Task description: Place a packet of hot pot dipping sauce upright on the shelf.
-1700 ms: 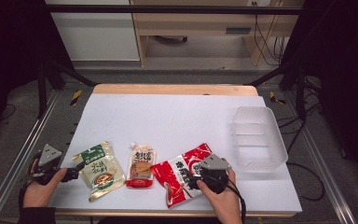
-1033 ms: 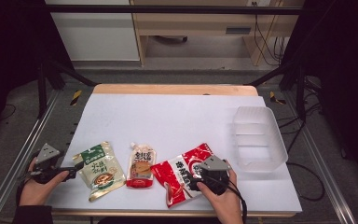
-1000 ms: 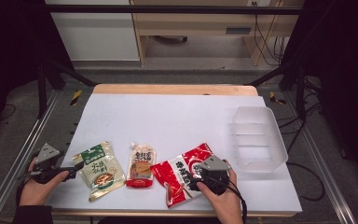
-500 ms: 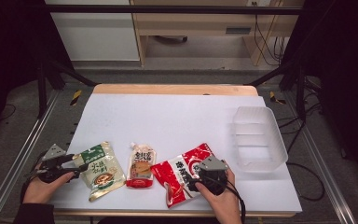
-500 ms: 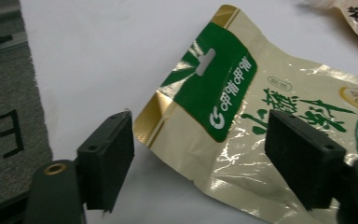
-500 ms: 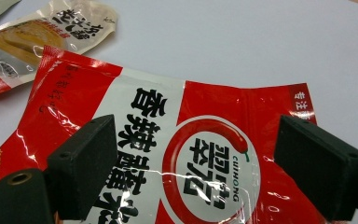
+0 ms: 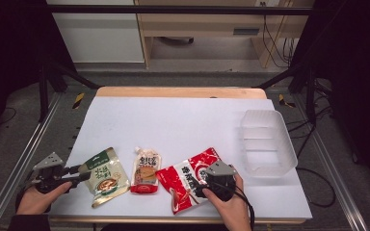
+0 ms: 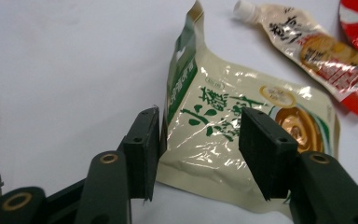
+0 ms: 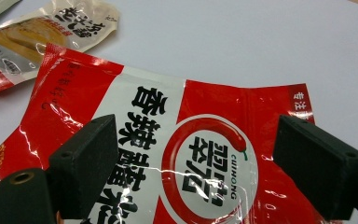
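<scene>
Three flat pouches lie along the near part of the white table (image 7: 183,120): a green and cream pouch (image 7: 105,175) (image 8: 223,140), a small spouted pouch (image 7: 146,169) (image 8: 303,42) (image 9: 42,32) and a red chilli pouch (image 7: 185,180) (image 9: 191,154). My left gripper (image 7: 84,172) (image 8: 198,149) reaches in from the left, its jaws straddling the green pouch's near left corner. They have just been closing, and the pads are not visibly pressing it. My right gripper (image 7: 200,187) (image 9: 200,140) hovers low over the red pouch, jaws wide open.
A translucent plastic tub (image 7: 267,142) stands near the table's right edge. The far half of the table is bare white. Metal rails run along both sides, with dark floor and cables beyond.
My left gripper has moved right up to the green pouch, and its jaws have narrowed around the pouch's corner. The right hand has stayed over the red pouch.
</scene>
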The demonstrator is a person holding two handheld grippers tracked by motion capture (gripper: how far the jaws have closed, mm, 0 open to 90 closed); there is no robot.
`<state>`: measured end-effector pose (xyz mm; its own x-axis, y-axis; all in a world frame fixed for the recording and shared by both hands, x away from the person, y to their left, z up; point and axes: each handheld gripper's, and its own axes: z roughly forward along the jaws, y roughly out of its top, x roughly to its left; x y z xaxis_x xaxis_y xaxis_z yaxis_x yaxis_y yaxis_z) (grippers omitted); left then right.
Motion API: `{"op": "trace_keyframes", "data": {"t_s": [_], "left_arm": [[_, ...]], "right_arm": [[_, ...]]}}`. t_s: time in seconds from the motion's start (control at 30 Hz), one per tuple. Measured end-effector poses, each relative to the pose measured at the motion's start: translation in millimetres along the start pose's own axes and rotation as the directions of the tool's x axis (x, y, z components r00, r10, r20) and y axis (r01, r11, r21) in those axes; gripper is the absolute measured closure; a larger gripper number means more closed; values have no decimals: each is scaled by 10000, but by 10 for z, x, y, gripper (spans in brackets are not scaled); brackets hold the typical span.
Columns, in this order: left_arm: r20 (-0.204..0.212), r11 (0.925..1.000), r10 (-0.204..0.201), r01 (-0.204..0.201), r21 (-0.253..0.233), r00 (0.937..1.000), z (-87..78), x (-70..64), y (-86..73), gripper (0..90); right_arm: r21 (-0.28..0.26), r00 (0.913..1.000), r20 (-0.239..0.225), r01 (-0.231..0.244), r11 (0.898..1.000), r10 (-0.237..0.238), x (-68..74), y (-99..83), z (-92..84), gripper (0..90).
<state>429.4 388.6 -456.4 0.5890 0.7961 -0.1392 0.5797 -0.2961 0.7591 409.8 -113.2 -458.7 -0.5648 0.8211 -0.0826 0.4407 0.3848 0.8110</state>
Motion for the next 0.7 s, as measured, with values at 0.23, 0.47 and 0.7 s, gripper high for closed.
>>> {"op": "trace_keyframes", "data": {"t_s": [0.23,0.47,0.7], "left_arm": [[-581,9952,861,-831,523,9946,192,30,49,543],[-1053,9952,818,-756,616,9911,229,50,62,738],[-1086,9970,520,-454,625,9927,203,73,87,894]], "right_arm": [[37,10000,-3,93,10000,-93,14,9,13,147],[26,9998,-30,196,9998,-196,40,14,0,147],[-49,9997,-66,232,9997,-232,35,6,6,141]]}}
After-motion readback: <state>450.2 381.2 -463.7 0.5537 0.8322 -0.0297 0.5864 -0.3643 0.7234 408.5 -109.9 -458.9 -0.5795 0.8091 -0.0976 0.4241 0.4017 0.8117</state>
